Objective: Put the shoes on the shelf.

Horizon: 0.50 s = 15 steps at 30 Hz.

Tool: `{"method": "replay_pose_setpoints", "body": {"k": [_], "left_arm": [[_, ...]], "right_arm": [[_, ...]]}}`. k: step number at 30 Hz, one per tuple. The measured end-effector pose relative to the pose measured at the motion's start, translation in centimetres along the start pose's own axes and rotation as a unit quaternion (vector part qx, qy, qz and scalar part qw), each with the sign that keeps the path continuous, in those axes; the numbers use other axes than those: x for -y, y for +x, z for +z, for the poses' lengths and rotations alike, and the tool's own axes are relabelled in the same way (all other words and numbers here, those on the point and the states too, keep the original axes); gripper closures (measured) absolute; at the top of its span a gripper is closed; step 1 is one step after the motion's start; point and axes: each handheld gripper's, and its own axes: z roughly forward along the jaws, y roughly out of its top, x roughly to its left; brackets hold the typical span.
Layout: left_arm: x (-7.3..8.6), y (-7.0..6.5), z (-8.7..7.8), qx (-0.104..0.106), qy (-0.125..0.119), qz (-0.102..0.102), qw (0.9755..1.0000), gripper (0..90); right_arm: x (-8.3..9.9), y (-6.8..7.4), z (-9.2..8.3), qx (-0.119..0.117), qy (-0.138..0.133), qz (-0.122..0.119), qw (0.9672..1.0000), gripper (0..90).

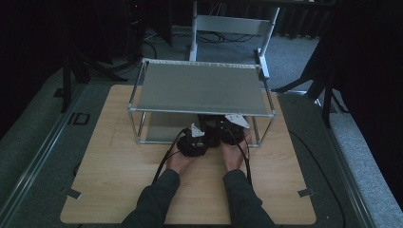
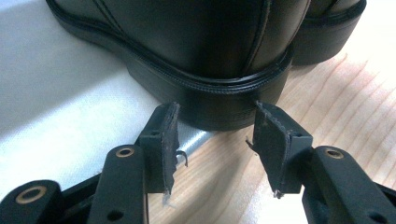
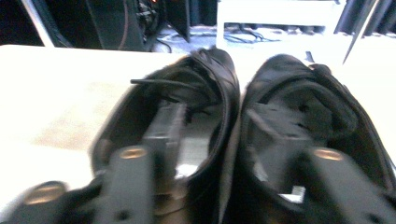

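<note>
A pair of black leather shoes (image 1: 210, 124) stands at the front of the rack's lower shelf (image 1: 159, 134), under the top shelf. In the left gripper view my left gripper (image 2: 215, 106) is open, its fingertips either side of one shoe's heel (image 2: 219, 100), close to touching. That heel overhangs the shelf edge onto the wood. In the right gripper view my right gripper (image 3: 229, 116) is open above both shoes. One jaw reaches into the left shoe (image 3: 187, 107) and the other into the right shoe (image 3: 299, 107), straddling their adjoining walls. The picture is blurred. Both hands hold the left gripper (image 1: 195, 141) and the right gripper (image 1: 229, 127) side by side.
The two-tier metal rack has a top shelf (image 1: 199, 88) low over the shoes, with thin posts at its corners. The rack stands on a wooden table (image 1: 119, 180). A white frame (image 1: 228, 23) and dark stands are behind the table.
</note>
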Motion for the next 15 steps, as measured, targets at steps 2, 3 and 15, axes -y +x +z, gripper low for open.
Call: {"method": "replay_pose_setpoints", "body": {"k": [2, 3, 15], "left_arm": [[-0.1, 0.0, 0.1, 0.001, 0.002, 0.002, 1.0, 51.3], [-0.1, 0.0, 0.0, 0.002, 0.003, 0.001, 1.0, 51.3], [0.2, 0.3, 0.2, 0.008, 0.01, -0.008, 0.9999, 45.8]], "right_arm": [[0.2, 0.3, -0.5, -0.017, -0.012, -0.015, 0.9997, 50.4], [0.3, 0.4, -0.8, -0.014, -0.021, -0.024, 0.9994, 50.0], [1.6, -3.6, -6.3, -0.025, -0.04, -0.029, 0.9984, 45.8]]}}
